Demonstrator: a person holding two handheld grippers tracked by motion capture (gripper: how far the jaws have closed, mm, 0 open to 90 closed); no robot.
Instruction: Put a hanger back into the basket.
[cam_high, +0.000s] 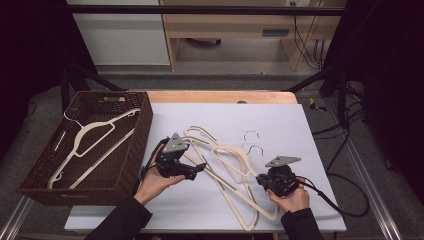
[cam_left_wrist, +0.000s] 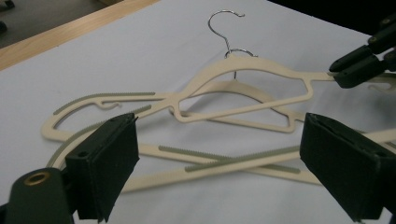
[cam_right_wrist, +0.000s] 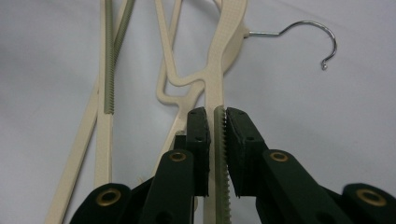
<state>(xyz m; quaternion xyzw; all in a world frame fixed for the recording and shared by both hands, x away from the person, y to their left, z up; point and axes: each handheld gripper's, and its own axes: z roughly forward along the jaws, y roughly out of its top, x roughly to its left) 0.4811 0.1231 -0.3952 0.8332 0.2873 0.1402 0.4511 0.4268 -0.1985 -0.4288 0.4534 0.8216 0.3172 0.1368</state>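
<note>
High view: we note a brown woven basket (cam_high: 131, 150) at the left end of the table, with one cream hanger (cam_high: 85, 142) already lying inside it, so we judge one piece of the sorting done. Right of the basket, on the white sheet (cam_high: 310, 135), a tangle of loose hangers (cam_high: 227, 170) lies overlapped, several at least; the exact count we cannot fix from the crossing arms. Their wire hooks (cam_high: 252, 142) point away from the person. The right gripper (cam_high: 264, 180) sits at the end of the tangle farthest from the basket; in the right gripper view its jaws are clamped together on the ribbed shoulder of the top hanger (cam_right_wrist: 219, 60), pads pressed against both sides of the strip. That hanger's hook (cam_right_wrist: 303, 37) lies just above the sheet. The left gripper (cam_high: 200, 167) hangs between the basket and the tangle, just beside the nearest hanger arm; in the left gripper view its pads (cam_left_wrist: 109, 163) stand wide apart with nothing between them, the pile lying beyond. We judge the work early: one hanger binned, one gripped but not yet freed from the pile, the rest untouched. Left to do: lift the held hanger clear of its neighbours, carry it over to the basket, repeat.
</note>
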